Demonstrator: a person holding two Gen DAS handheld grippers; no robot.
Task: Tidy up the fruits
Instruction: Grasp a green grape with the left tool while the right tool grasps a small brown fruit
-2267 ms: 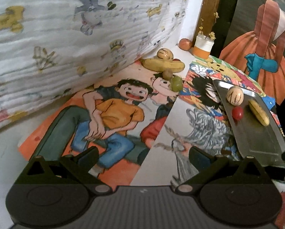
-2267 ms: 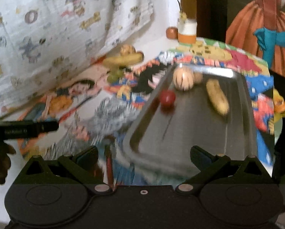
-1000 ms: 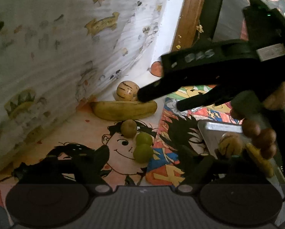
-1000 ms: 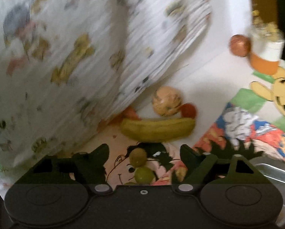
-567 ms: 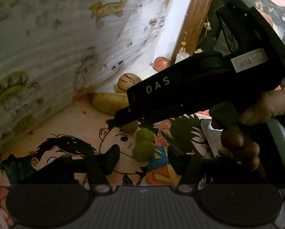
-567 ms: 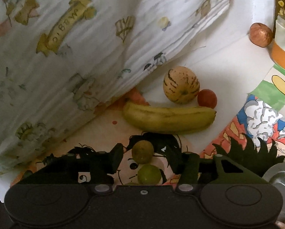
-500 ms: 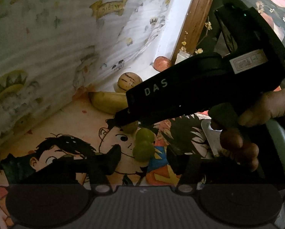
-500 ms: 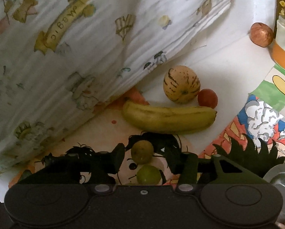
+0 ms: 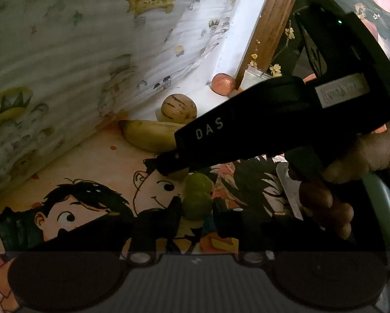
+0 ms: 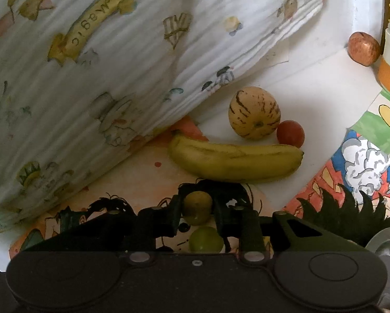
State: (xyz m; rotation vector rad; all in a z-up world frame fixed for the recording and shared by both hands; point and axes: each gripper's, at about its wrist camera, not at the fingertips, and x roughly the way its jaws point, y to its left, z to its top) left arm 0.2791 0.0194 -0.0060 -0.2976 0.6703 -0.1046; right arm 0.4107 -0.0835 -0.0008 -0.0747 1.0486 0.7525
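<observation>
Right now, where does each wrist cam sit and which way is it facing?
Left wrist: on the left gripper, aimed forward and down at the cartoon-print mat. Its jaws have just been closing and pinch a round green fruit. The right gripper and the hand holding it cross the view.
Right wrist: on the right gripper, aimed steeply down. Its jaws have just been closing and pinch a small round olive-yellow fruit.
Shared: the olive-yellow fruit, the yellow banana, the striped tan melon.
</observation>
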